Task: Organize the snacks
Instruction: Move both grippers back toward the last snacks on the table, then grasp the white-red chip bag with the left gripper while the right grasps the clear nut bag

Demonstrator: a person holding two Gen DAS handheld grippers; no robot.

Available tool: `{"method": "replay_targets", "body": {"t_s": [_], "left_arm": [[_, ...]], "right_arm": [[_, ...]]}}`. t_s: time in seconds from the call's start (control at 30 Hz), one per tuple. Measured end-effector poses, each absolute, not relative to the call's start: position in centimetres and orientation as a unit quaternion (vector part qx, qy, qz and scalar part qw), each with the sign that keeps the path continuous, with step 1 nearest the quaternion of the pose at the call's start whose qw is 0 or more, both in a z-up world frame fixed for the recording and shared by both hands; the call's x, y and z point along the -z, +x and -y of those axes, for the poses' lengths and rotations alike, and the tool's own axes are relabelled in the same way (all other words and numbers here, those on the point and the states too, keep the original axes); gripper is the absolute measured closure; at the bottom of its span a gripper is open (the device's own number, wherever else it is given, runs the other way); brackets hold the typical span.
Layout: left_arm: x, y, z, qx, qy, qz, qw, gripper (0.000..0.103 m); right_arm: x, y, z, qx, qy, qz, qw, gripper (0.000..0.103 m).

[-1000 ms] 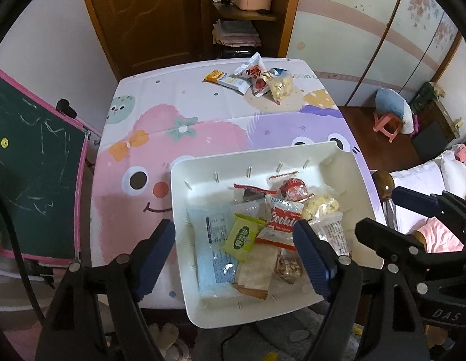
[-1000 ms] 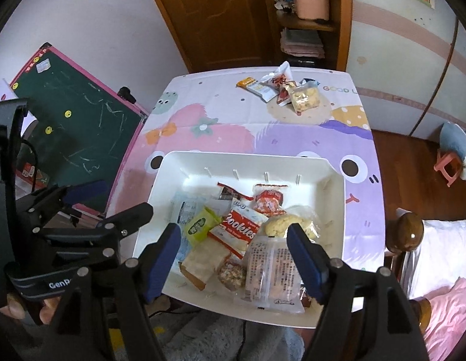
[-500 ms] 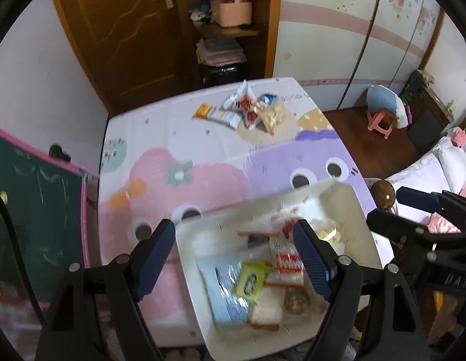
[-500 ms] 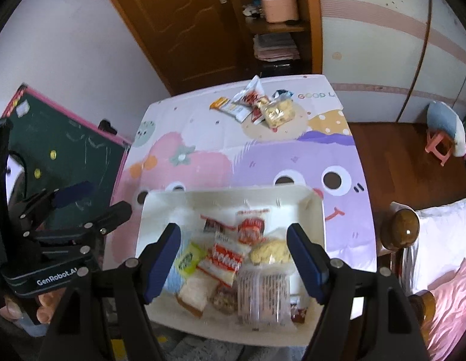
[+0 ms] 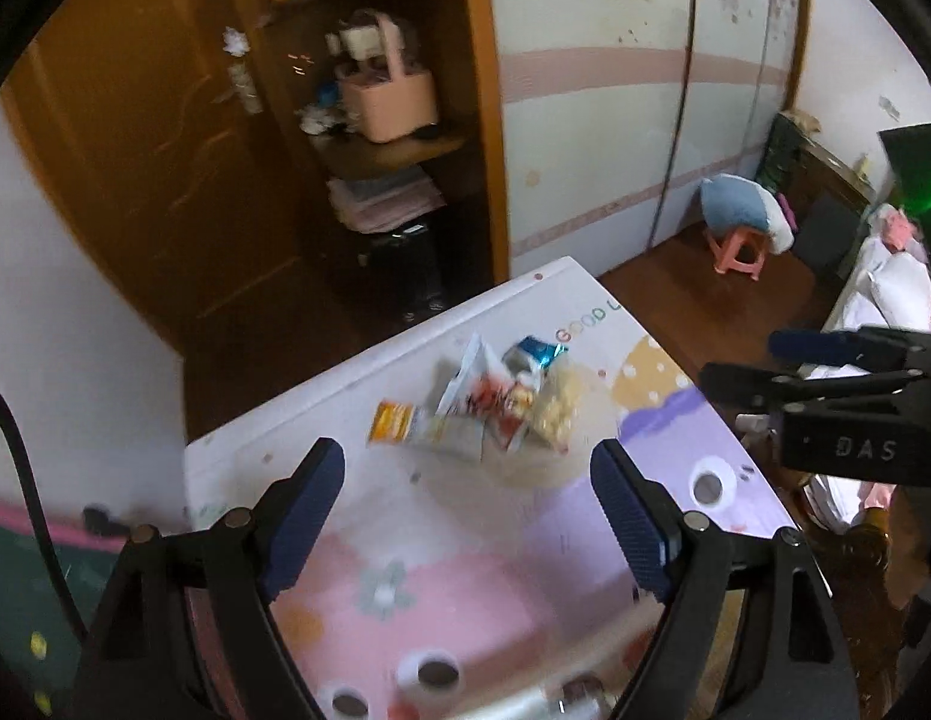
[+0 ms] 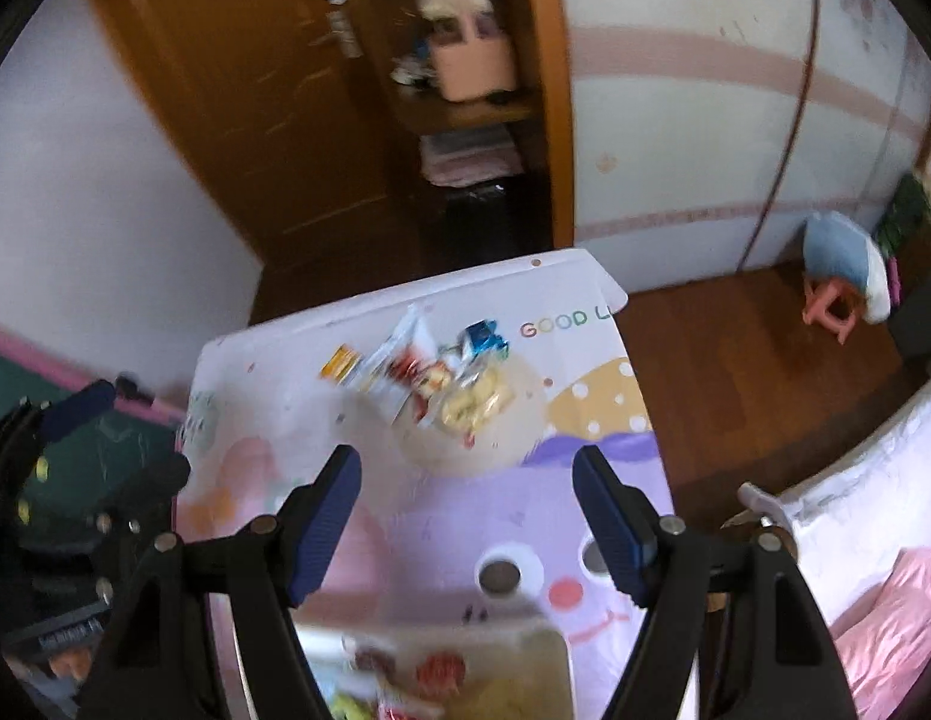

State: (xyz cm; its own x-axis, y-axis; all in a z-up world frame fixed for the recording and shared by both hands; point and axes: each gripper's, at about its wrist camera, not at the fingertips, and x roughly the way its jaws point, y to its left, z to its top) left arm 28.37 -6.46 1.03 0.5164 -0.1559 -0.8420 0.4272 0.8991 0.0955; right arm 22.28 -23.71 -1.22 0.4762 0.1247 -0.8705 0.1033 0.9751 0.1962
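Landmark for all entries: the white tray (image 6: 543,648), a sliver at the bottom of the right wrist view.

1. White tray. Nearest you, on the near part of the table (image 6: 441,528), already holding several packets, blurred beyond telling apart.

2. Right gripper (image 6: 465,516). Just beyond the tray's far rim, above the purple cartoon patch. Your jaws stand wide and hold nothing.

3. Left gripper (image 5: 468,516). Past the tray and to its left, over the pink patch. Your jaws are opening, with nothing between them.

4. Loose snacks (image 5: 483,408). Well beyond the tray, close to the table's far edge. An overlapping heap: an orange packet (image 5: 393,420) on the left, a white and red crinkled bag (image 5: 465,402) in the middle, a clear bag of pale yellow pieces (image 5: 555,411) on the right, something blue and foil-like (image 5: 534,354) behind.

Risks, as I judge them:
- The packets overlap, so closing on one may drag a neighbour along or pinch two at once.
- The wrappers look slick and puffy; a shallow pinch could slip.
- The heap sits near the far edge, so a nudge from your fingers could push a packet to the floor.
- Your two grippers point at the same heap and could collide over it.
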Motion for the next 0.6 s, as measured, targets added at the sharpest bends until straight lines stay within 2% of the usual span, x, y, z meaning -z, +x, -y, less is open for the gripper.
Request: {"method": "replay_targets", "body": {"t_s": [0.27, 0.43, 0.6], "left_arm": [[9.0, 39.4, 7.7, 0.167, 0.093, -0.539, 0.821, 0.020], [14.0, 41.1, 6.5, 0.141, 0.062, -0.571, 0.807, 0.020], [15.9, 42.1, 4.6, 0.135, 0.002, -0.584, 0.801, 0.020]], "right_arm": [[13.1, 31.8, 25.5, 0.036, 0.217, -0.585, 0.781, 0.030], [19.4, 34.4, 26.3, 0.055, 0.271, -0.623, 0.732, 0.032], [22.1, 35.4, 26.4, 0.050, 0.314, -0.627, 0.711, 0.032]]}}
